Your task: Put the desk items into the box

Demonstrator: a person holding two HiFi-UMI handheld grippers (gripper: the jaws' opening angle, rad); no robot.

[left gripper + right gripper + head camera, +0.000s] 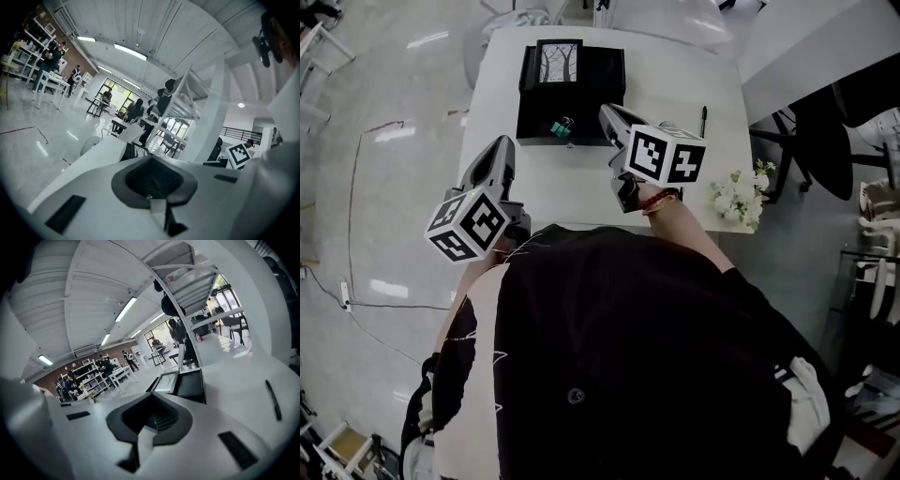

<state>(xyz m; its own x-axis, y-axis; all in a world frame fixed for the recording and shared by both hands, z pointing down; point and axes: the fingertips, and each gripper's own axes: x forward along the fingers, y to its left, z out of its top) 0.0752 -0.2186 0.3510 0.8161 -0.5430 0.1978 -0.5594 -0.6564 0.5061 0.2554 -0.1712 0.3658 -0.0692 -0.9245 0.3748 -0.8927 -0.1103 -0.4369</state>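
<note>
- Standing at a white table (572, 183), a person in a black top holds a gripper in each hand over it.
- Right gripper (606, 112) — jaws clenched tight, gripping nothing — points at the near right corner of a black box (534, 117) at the table's far end.
- A green binder clip (560, 129) lies inside the box by its near wall, just left of that gripper's tip and apart from it; a framed picture (558, 62) lies in the far part.
- Left gripper (502, 145), also closed on nothing, hangs over the table's left edge, near the box but apart.
- A black pen (704, 120) lies on the table right of the box; white flowers (739, 197) show at the near right corner.
</note>
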